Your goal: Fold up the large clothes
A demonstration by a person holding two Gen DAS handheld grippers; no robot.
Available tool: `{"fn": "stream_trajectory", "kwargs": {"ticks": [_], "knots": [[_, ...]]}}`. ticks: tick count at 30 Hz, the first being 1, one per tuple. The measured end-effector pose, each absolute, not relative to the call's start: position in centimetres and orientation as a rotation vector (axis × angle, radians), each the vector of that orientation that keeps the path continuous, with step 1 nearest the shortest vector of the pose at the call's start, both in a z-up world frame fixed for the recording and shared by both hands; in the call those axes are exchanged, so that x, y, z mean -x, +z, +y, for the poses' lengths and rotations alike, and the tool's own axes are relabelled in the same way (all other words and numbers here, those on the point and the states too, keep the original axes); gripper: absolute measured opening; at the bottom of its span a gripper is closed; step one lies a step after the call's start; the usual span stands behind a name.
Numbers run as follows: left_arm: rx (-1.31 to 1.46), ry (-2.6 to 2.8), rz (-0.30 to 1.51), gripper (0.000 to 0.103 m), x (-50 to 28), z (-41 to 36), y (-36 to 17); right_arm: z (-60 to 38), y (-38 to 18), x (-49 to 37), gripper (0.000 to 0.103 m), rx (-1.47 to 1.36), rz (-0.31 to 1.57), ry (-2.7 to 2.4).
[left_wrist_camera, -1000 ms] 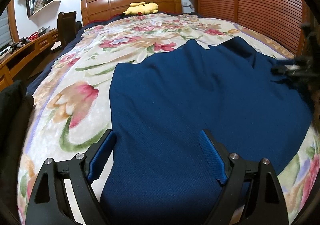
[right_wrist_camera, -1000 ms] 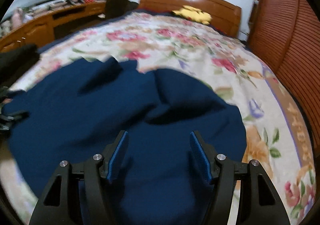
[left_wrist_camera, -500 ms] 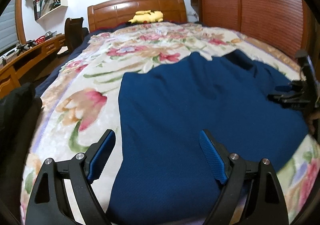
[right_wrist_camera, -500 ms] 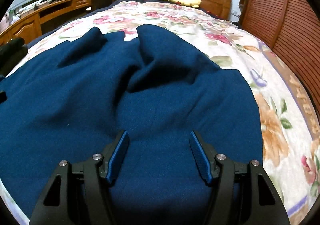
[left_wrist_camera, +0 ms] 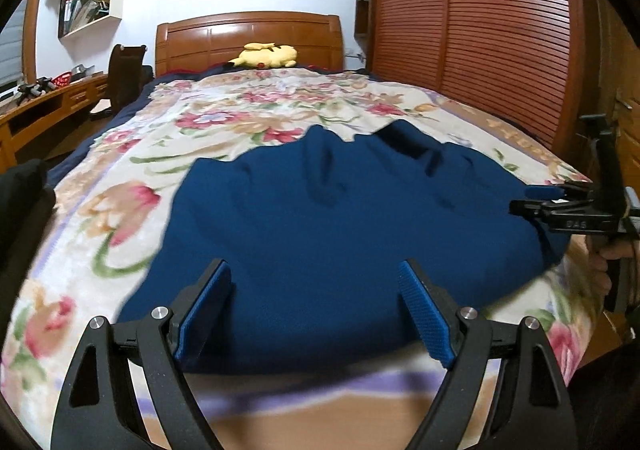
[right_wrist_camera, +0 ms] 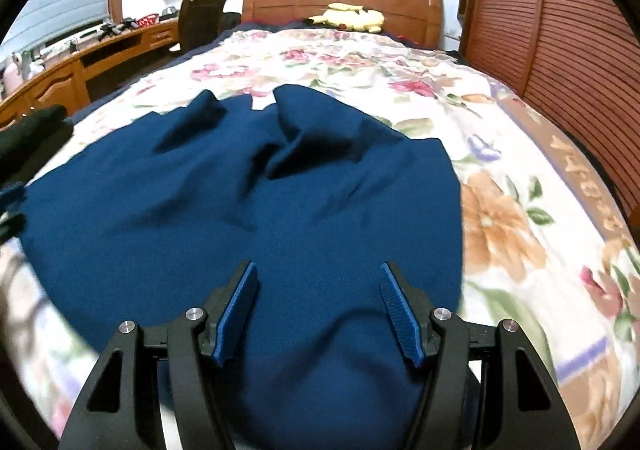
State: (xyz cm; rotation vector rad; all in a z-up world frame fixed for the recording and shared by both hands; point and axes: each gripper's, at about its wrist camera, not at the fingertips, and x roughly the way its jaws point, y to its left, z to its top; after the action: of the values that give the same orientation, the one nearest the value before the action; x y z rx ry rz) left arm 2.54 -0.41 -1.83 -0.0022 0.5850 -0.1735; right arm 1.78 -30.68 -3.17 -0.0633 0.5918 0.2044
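Note:
A large dark blue garment (left_wrist_camera: 340, 218) lies spread on the flowered bedspread (left_wrist_camera: 248, 118), with bunched folds at its far end. It also shows in the right wrist view (right_wrist_camera: 248, 210). My left gripper (left_wrist_camera: 316, 302) is open and empty, low over the garment's near edge. My right gripper (right_wrist_camera: 318, 302) is open and empty over the garment's near right part. The right gripper also shows from the side at the right edge of the left wrist view (left_wrist_camera: 560, 202), at the garment's right edge.
A yellow plush toy (left_wrist_camera: 266, 55) lies by the wooden headboard (left_wrist_camera: 248, 38). A slatted wooden wardrobe (left_wrist_camera: 480, 30) stands along the bed's right side. A wooden desk (right_wrist_camera: 80, 62) and dark chair (right_wrist_camera: 200, 22) stand to the left. Something black (left_wrist_camera: 20, 210) lies at the bed's left edge.
Both grippers have drawn back toward the foot of the bed, staying open. The garment has slid toward the bed's near edge and its far part is more bunched.

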Motion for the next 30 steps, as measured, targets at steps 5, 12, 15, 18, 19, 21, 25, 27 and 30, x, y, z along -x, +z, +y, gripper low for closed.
{"fn": "stream_trajectory", "kwargs": {"ticks": [5, 12, 15, 18, 19, 21, 25, 27, 30], "knots": [[-0.026, -0.180, 0.591, 0.086, -2.5, -2.3, -2.7, -32.7, -2.7, 1.1, 0.065, 0.043, 0.581, 0.186], [-0.035, -0.163, 0.566, 0.086, -2.1, -2.7, -3.6, -35.2, -3.3, 3.6, 0.065, -0.038, 0.596, 0.137], [-0.044, -0.164, 0.570, 0.086, -2.2, -2.6, -4.0, -35.5, -2.9, 4.3, 0.066, -0.050, 0.589, 0.127], [-0.060, -0.152, 0.570, 0.086, -2.3, -2.9, -4.3, -36.0, -3.1, 4.1, 0.066, -0.069, 0.602, 0.127], [-0.064, -0.149, 0.570, 0.086, -2.3, -3.1, -4.4, -36.2, -3.2, 4.0, 0.068, -0.079, 0.609, 0.132], [-0.069, -0.145, 0.572, 0.086, -2.4, -3.1, -4.5, -36.4, -3.6, 3.6, 0.070, -0.105, 0.630, 0.134], [-0.061, -0.154, 0.575, 0.086, -2.4, -2.9, -4.7, -36.7, -5.1, 2.2, 0.077, -0.170, 0.687, 0.134], [-0.062, -0.154, 0.574, 0.086, -2.4, -2.9, -4.7, -36.9, -5.6, 1.7, 0.078, -0.219, 0.700, 0.164], [-0.067, -0.151, 0.572, 0.086, -2.4, -2.9, -4.8, -36.9, -5.8, 1.4, 0.078, -0.259, 0.707, 0.213]]}}
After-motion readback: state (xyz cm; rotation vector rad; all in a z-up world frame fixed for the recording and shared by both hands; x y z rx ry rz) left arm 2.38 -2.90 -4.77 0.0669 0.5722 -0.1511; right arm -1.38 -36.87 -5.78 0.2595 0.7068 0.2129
